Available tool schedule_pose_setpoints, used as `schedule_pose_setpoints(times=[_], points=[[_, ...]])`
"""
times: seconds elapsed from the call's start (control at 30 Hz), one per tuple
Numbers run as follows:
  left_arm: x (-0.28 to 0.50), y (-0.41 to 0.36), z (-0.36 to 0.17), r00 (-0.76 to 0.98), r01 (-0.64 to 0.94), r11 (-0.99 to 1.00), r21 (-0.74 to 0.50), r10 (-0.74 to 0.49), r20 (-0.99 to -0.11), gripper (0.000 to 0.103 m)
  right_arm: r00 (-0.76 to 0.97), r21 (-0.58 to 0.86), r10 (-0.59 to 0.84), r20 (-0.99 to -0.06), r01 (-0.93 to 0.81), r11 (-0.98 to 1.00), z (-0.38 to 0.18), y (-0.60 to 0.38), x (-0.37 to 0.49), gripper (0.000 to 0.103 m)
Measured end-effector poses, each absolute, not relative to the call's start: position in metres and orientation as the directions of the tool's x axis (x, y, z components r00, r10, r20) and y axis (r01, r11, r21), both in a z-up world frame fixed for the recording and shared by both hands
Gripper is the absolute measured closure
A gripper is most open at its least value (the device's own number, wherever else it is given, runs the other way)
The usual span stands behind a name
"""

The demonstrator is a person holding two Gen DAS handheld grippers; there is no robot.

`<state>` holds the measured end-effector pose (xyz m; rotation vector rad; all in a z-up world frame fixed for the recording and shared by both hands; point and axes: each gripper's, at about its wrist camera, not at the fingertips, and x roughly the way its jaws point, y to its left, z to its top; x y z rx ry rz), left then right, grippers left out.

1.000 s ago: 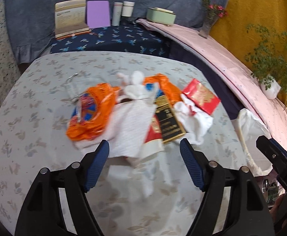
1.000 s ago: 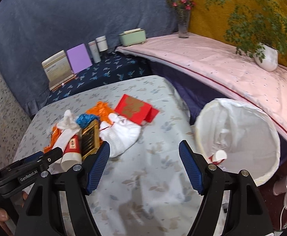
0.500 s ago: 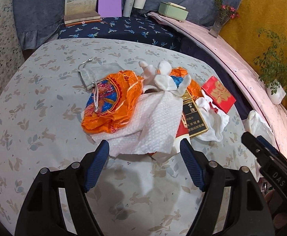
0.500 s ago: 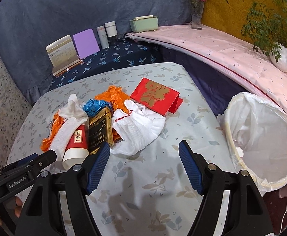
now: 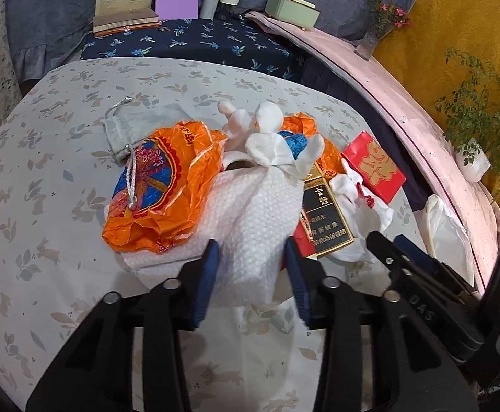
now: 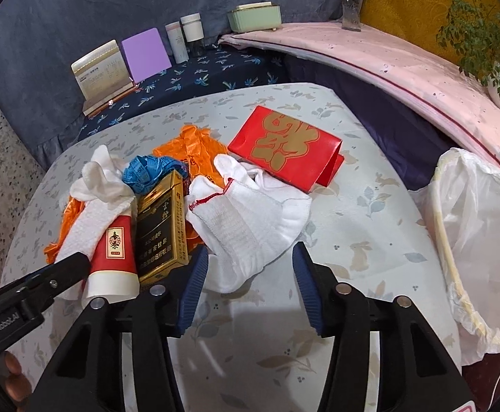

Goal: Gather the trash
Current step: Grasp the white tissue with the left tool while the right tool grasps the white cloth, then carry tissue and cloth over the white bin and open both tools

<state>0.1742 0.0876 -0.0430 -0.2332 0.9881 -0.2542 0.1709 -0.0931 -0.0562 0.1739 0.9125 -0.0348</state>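
Trash heaped mid-tabletop. Left claw, just narrowing, straddling the near edge of the white dimpled paper towel, pads not visibly pinching yet. Right claw, also just narrowing, bracketing the near end of the white knitted sock, not clamped. Next, probably: finish closing, lift, carry right to the white-lined bin.

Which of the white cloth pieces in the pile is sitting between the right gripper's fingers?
The white glove with red-stitched cuff, right of the black-and-gold box. The right gripper straddles its near end; the textured white towel lies between the left gripper's fingers.
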Motion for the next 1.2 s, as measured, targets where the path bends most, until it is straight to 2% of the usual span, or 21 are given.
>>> schedule_pose_setpoints(times=[0.03, 0.17, 0.23, 0.27, 0.73, 1.2], points=[[0.175, 0.087, -0.043, 0.521, 0.106, 0.946, -0.307, -0.316, -0.793, 0.075, 0.608, 0.135, 0.045, -0.793, 0.103, 0.985, -0.059, -0.093, 0.172, 0.061], [0.174, 0.088, -0.045, 0.516, 0.109, 0.945, -0.307, -0.318, -0.795, 0.092, 0.595, 0.148, 0.061, -0.802, 0.1, 0.984, -0.065, -0.093, 0.173, 0.085], [0.173, 0.088, -0.043, 0.52, 0.111, 0.944, -0.311, -0.322, -0.791, 0.095, 0.597, 0.151, 0.064, -0.799, 0.097, 0.984, -0.063, -0.093, 0.171, 0.09], [0.172, 0.088, -0.042, 0.523, 0.113, 0.943, -0.312, -0.323, -0.789, 0.097, 0.599, 0.155, 0.068, -0.798, 0.094, 0.984, -0.062, -0.093, 0.17, 0.096], [0.144, 0.071, 0.0, 0.574, 0.176, 0.93, -0.321, -0.362, -0.734, 0.099, 0.707, 0.201, 0.089, -0.702, 0.076, 0.977, 0.001, -0.112, 0.13, 0.099], [0.114, 0.02, 0.048, 0.599, 0.297, 0.897, -0.328, -0.442, -0.668, 0.099, 0.797, 0.221, 0.033, -0.603, 0.127, 0.967, 0.054, -0.161, 0.08, 0.099]])
